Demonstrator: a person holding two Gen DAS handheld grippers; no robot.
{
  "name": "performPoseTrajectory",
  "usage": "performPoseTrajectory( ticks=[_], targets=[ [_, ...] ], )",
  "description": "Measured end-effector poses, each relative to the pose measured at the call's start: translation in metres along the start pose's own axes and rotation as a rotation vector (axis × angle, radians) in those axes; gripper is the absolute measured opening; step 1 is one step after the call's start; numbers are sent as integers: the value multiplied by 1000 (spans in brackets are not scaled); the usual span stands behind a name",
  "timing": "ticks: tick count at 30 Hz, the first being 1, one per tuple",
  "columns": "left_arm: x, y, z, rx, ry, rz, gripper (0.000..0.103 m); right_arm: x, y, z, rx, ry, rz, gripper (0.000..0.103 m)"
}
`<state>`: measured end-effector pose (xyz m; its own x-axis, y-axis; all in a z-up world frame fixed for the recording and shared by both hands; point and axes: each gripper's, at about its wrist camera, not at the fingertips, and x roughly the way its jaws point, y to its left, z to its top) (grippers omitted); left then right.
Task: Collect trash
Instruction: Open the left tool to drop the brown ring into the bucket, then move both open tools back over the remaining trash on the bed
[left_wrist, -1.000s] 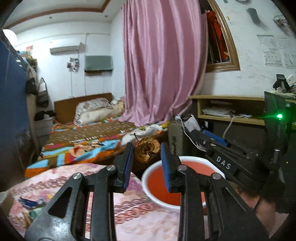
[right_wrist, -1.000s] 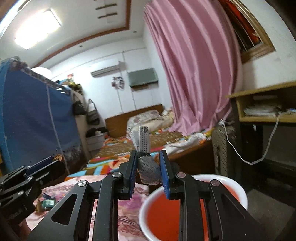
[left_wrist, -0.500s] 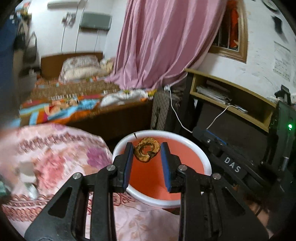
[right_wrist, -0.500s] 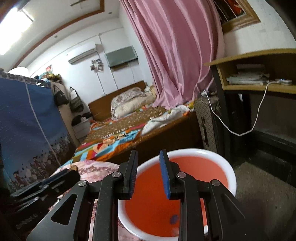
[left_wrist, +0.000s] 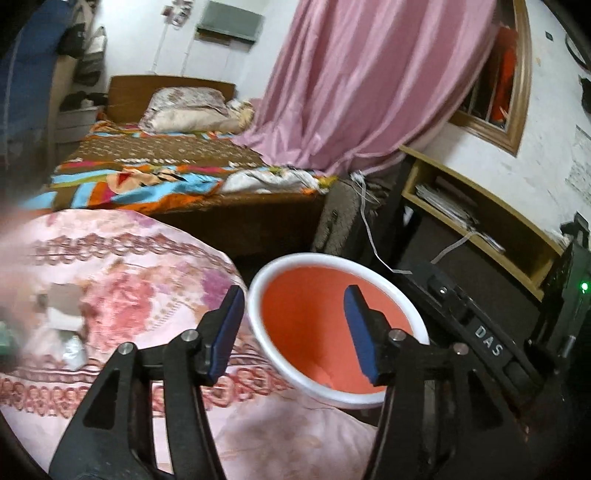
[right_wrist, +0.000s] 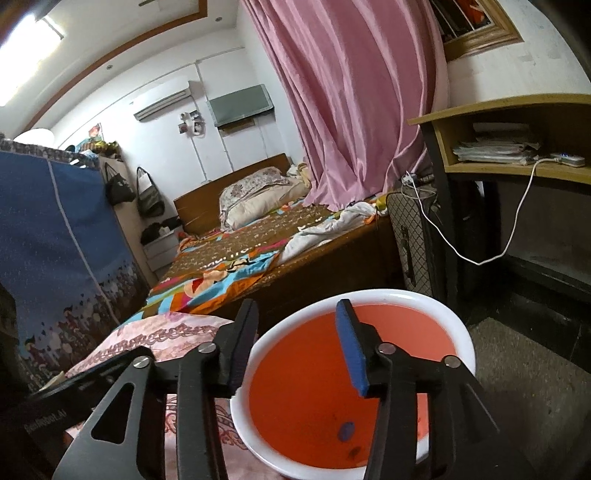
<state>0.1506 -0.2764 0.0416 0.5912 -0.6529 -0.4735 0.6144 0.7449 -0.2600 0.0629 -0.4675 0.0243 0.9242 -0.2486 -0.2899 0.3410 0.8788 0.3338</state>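
Both the left tool (left_wrist: 293, 328) and right tool (right_wrist: 295, 343) are opening, empty, above the white-rimmed orange bin (right_wrist: 436, 306) holding small dark scraps, perhaps trash.

I see a wooden bed (right_wrist: 280, 236) with a bright patchwork blanket against white walls (right_wrist: 159, 147), beside a long pink satin curtain (right_wrist: 354, 99). A blue fabric wardrobe (right_wrist: 55, 236) stands left; a tan wooden shelf desk (right_wrist: 517, 140) holds papers, under a glowing ceiling light panel (right_wrist: 29, 29).
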Motion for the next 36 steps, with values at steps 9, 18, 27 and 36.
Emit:
performPoseTrajectory(
  ticks=[9,18,27,36],
  targets=[
    [-45,36,4,-36,-158,176,72,-13,35,1,-87,-106,58,81],
    [-105,83,-6,-70,-337,385,92,-27,71,1,-86,-233,145,103],
    [-156,123,-18,-49,-422,568,92,-34,127,-11,-120,-293,235,103],
    [-189,165,-32,-48,-443,704,92,-24,179,-26,-208,-253,321,103]
  ],
)
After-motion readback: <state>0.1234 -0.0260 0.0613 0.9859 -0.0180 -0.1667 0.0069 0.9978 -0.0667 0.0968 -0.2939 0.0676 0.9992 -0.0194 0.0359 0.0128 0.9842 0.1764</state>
